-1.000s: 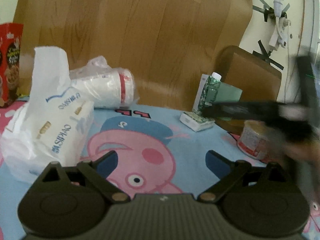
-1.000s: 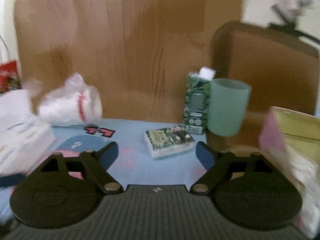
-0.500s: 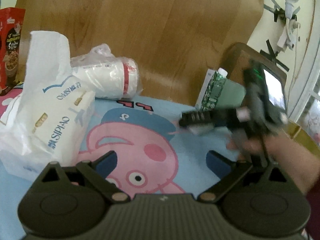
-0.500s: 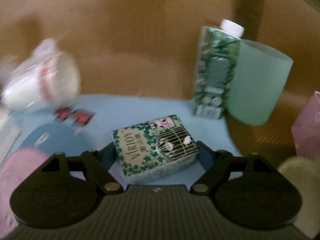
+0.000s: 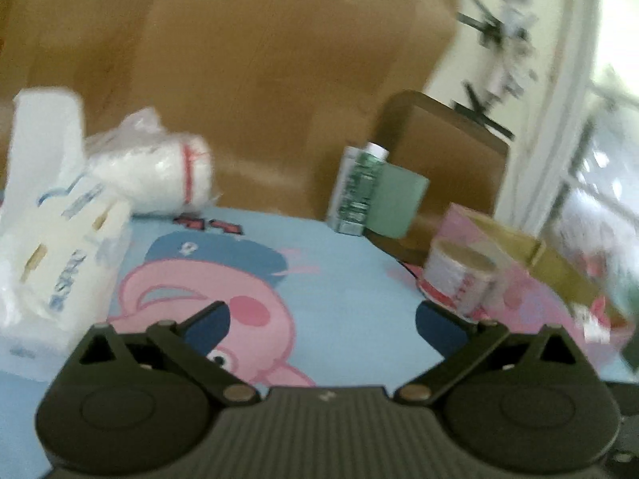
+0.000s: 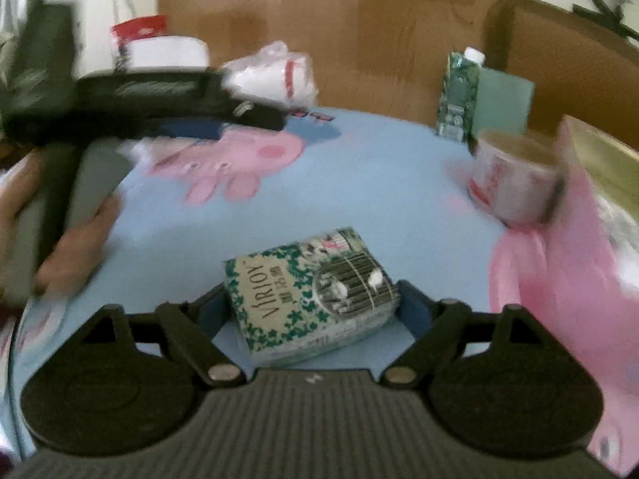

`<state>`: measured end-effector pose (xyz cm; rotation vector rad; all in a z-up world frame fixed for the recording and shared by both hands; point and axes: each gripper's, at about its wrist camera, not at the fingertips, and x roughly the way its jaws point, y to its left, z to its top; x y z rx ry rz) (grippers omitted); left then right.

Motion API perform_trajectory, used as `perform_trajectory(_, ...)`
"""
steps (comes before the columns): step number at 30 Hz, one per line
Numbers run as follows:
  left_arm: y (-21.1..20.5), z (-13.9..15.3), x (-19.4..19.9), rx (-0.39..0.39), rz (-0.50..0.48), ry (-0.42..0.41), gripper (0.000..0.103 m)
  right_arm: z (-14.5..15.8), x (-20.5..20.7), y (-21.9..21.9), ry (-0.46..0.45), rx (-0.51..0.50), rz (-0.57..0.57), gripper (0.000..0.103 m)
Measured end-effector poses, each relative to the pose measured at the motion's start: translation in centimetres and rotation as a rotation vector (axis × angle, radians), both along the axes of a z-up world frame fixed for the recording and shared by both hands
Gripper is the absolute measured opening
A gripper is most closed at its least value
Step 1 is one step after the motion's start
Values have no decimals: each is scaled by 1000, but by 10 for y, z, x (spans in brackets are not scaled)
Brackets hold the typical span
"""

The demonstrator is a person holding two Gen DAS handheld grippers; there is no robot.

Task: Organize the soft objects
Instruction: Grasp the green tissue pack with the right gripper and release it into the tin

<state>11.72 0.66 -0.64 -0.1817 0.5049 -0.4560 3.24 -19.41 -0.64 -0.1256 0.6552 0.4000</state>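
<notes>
My right gripper (image 6: 311, 303) is shut on a small green-and-white tissue pack (image 6: 307, 291) and holds it above the blue cartoon tablecloth (image 6: 359, 183). My left gripper (image 5: 323, 319) is open and empty over the tablecloth (image 5: 343, 279); it also shows at the left in the right wrist view (image 6: 223, 119). A large white tissue bag (image 5: 52, 247) lies at the left. A wrapped white roll (image 5: 159, 171) lies behind it. A pink and yellow box (image 5: 559, 275) stands open at the right, also in the right wrist view (image 6: 579, 223).
A tape-like roll (image 5: 459, 279) sits beside the pink box. A green carton (image 5: 357, 191) and a green cup (image 5: 399, 203) stand at the back by a wooden board (image 5: 279, 80). A brown chair back (image 5: 447, 147) is behind them.
My right gripper has lifted the tissue pack and drawn it back and to the right, towards the pink box. My left gripper has swung to the right, bringing the box and roll into view.
</notes>
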Motion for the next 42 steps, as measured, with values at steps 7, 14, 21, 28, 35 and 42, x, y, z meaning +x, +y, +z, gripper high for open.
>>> perform_trajectory(7,-38,-1,-39,40,-201,75,102,-7,-74,-16,-91,-37,-134,101)
perform_trajectory(14,-64,-2,-64,3,-274,158,99,-7,-62,-9,-80,2,-121,100)
perform_trajectory(21,-91,-9,-81,42,-355,199,63,-7,-64,-10,-86,68,-118,56)
perform_trajectory(28,-130,43,-80,-4,-426,65,65,21,-84,-39,-311,62,-236,56)
perform_trajectory(35,-218,78,-51,38,-441,-60,101,46,-46,-99,-391,16,-384,60)
perform_trajectory(42,-224,67,-39,87,-293,-22,102,32,-16,-138,-386,-35,-580,67)
